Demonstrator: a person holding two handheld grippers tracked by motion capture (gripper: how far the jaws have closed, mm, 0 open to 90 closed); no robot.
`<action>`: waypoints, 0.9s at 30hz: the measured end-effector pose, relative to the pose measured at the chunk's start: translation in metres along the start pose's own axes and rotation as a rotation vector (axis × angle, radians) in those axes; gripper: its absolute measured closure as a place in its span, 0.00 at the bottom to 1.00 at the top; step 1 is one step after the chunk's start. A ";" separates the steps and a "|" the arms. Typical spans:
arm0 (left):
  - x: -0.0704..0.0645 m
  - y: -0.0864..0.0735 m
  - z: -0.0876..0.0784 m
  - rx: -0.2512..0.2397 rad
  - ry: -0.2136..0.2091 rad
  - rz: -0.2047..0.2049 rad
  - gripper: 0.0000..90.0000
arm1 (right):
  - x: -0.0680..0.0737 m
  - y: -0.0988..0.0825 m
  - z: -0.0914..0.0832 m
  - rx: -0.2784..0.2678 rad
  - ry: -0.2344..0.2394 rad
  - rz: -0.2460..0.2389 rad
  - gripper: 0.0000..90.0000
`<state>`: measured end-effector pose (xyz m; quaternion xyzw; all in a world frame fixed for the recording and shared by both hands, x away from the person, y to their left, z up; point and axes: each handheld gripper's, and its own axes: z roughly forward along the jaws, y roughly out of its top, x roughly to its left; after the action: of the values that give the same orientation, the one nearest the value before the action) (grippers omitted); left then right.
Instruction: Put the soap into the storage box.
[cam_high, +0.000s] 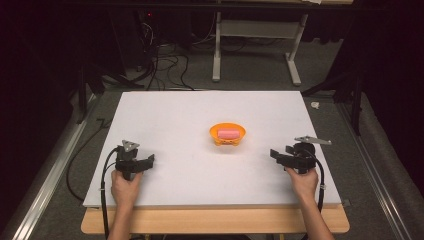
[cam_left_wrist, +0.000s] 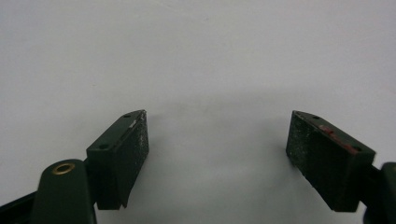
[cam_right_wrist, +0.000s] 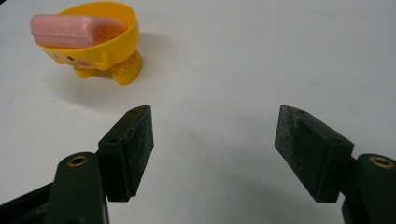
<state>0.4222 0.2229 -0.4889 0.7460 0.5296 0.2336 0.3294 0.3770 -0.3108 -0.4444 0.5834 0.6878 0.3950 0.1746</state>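
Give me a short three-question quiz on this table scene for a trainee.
1. True or false: the pink block lies in the bowl.
2. What sits between the right claw's jaws? A block, B bowl, C nothing.
3. Fill in: the left claw is ____, with bare table under it.
Key: 1 true; 2 C; 3 open.
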 end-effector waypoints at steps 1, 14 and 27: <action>0.000 0.000 0.000 0.000 0.000 0.000 0.24 | 0.000 -0.001 0.001 0.001 0.000 0.000 0.32; 0.000 0.000 0.000 0.000 0.000 0.000 0.24 | -0.001 -0.007 0.014 0.013 -0.035 -0.016 0.32; 0.000 0.000 0.000 0.000 0.000 0.000 0.24 | 0.003 -0.010 0.024 0.025 -0.072 -0.057 0.32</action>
<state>0.4222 0.2229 -0.4889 0.7459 0.5297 0.2335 0.3294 0.3861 -0.3001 -0.4664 0.5795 0.7024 0.3599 0.2033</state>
